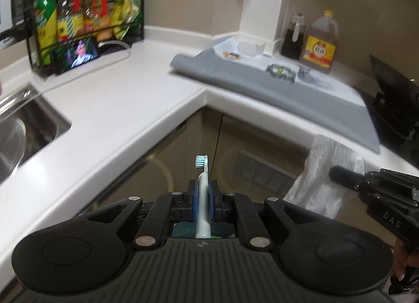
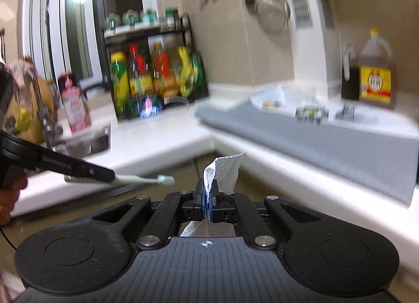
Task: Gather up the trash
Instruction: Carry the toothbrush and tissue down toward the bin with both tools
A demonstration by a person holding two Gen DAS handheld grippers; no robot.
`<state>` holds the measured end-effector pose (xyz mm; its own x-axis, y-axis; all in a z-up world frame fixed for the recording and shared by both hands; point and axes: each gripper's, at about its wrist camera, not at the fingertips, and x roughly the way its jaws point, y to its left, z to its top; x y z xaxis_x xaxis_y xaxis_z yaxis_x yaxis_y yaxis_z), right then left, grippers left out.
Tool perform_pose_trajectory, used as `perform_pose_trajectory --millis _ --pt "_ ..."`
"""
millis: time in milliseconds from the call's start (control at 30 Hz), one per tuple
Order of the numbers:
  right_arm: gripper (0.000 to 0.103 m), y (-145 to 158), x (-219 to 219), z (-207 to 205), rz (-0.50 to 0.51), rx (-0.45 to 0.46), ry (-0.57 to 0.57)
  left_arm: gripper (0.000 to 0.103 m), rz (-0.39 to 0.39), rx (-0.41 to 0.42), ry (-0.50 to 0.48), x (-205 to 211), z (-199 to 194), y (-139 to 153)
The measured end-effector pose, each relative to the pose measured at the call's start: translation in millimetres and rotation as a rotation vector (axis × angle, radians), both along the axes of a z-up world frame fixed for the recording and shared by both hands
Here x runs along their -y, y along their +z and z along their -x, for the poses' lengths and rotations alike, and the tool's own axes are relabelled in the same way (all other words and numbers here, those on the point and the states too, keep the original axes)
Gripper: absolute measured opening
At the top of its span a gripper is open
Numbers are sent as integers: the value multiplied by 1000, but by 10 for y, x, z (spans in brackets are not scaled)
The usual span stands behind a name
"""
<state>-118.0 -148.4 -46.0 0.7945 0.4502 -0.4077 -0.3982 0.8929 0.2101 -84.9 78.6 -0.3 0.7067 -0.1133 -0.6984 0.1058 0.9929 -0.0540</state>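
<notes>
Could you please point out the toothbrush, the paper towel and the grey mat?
White toothbrush [image 1: 203, 198]: left wrist view, on its handle.
White crumpled paper towel [image 2: 225, 169]: right wrist view, on its upper fold.
Grey ribbed mat [image 1: 301, 93]: left wrist view, on its bare middle.

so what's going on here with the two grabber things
A person is clearing trash from a kitchen corner with handheld tongs. The left tongs are shut on a toothbrush, bristles pointing away. The right tongs are shut on a crumpled paper towel. Both are held out in front of the white counter; no bin is in view.
</notes>
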Motion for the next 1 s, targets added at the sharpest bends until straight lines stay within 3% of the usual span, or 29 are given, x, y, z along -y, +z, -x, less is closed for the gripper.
perform_pose_trajectory --millis 300,1000 --pt "3 -131 -163 3 64 -35 17 9 6 -58 22 -63 122 -292" --pt "3 -164 -253 -60 98 -63 46 9 29 -79 31 -83 96 -362"
